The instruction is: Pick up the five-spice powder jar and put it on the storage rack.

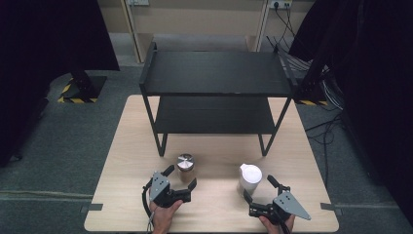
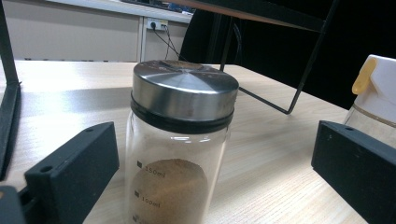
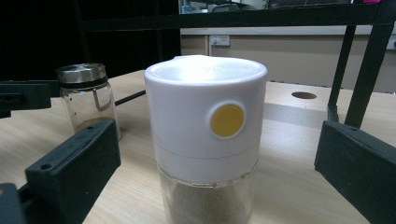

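Two marks, "150ml", "100ml", on glass jar (image 2: 180, 154)

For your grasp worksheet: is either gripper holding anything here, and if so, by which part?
Nothing is held. The left gripper stands open around the steel-lidded glass jar, the right gripper open around the white-capped shaker; gaps show at every jaw.

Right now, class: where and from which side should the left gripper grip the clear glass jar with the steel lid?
Grip the clear glass jar with the steel lid on its straight glass wall below the lid, level from the near side: it stands upright, already between the left gripper's open jaws.
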The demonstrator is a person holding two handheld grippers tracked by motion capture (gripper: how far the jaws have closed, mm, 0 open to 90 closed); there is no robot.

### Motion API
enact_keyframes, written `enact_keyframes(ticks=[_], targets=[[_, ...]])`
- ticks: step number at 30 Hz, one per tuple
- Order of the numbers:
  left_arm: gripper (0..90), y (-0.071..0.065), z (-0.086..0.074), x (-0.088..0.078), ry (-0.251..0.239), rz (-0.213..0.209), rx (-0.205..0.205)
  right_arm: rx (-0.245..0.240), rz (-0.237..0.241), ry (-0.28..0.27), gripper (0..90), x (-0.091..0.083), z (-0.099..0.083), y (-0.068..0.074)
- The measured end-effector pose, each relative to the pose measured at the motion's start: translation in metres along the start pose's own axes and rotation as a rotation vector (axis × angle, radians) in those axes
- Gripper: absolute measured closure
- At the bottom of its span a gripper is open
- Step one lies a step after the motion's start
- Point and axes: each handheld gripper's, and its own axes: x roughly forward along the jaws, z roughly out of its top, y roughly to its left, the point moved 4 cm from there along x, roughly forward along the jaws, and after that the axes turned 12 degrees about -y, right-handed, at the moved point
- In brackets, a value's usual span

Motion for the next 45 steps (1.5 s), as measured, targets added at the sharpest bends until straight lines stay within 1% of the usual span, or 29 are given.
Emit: enact_keyframes(ticks=[6, 7, 10, 17, 19, 20, 24, 25, 26, 27, 33, 34, 35, 36, 41, 43, 45], targets=[[0.1, 0.002, 0.001, 0.002, 0.005, -0.001, -0.015, 0.001, 0.000, 0.001, 0.5, 0.000, 0.000, 0.000], [0.1, 0.002, 0.002, 0.003, 0.010, -0.007, -0.012, 0.002, 0.000, 0.001, 0.5, 0.000, 0.000, 0.000], [0.0, 0.001, 0.003, 0.005, 0.012, -0.017, 0.018, 0.002, 0.002, 0.000, 0.5, 0.000, -0.001, 0.000], [0.0, 0.002, 0.003, 0.009, 0.012, -0.023, 0.018, 0.001, 0.003, 0.002, 0.5, 0.001, -0.001, 0.001], [0.0, 0.003, 0.004, 0.011, 0.016, -0.022, 0.026, 0.002, 0.002, 0.001, 0.5, 0.001, -0.001, 0.001], [0.3, 0.004, 0.003, 0.012, 0.010, -0.012, 0.015, 0.003, 0.003, 0.001, 0.5, 0.001, -0.001, 0.000], [0.3, 0.007, 0.003, 0.013, 0.006, -0.012, -0.006, 0.003, 0.004, 0.002, 0.5, 0.001, -0.001, 0.000], [0.2, 0.007, 0.003, 0.013, 0.006, -0.012, -0.006, 0.003, 0.004, 0.002, 0.5, 0.001, -0.001, 0.000], [0.3, 0.007, 0.004, 0.015, 0.012, -0.012, -0.006, 0.005, 0.006, 0.001, 0.5, 0.001, -0.001, 0.000], [0.3, 0.007, 0.004, 0.016, 0.014, -0.006, 0.005, 0.004, 0.006, 0.002, 0.5, 0.001, -0.001, 0.001], [0.3, 0.010, 0.006, 0.022, 0.032, -0.002, 0.010, 0.009, 0.006, 0.004, 0.5, 0.002, -0.002, 0.000], [0.4, 0.010, 0.007, 0.025, 0.046, 0.002, 0.020, 0.008, 0.009, 0.005, 0.5, 0.002, -0.002, 0.000], [1.3, 0.010, 0.009, 0.028, 0.071, 0.007, 0.034, 0.008, 0.013, 0.008, 0.6, 0.002, -0.002, 0.001], [1.4, 0.013, 0.008, 0.031, 0.085, 0.011, 0.009, 0.007, 0.014, 0.008, 0.6, 0.003, -0.002, 0.001], [3.8, 0.016, 0.008, 0.035, 0.092, 0.019, 0.016, 0.010, 0.013, 0.009, 0.5, 0.003, -0.002, 0.000], [7.8, 0.017, 0.008, 0.036, 0.098, 0.016, 0.019, 0.009, 0.013, 0.008, 0.6, 0.003, -0.002, 0.000], [9.5, 0.017, 0.009, 0.038, 0.107, 0.016, 0.027, 0.009, 0.014, 0.008, 0.6, 0.003, -0.002, 0.000]])
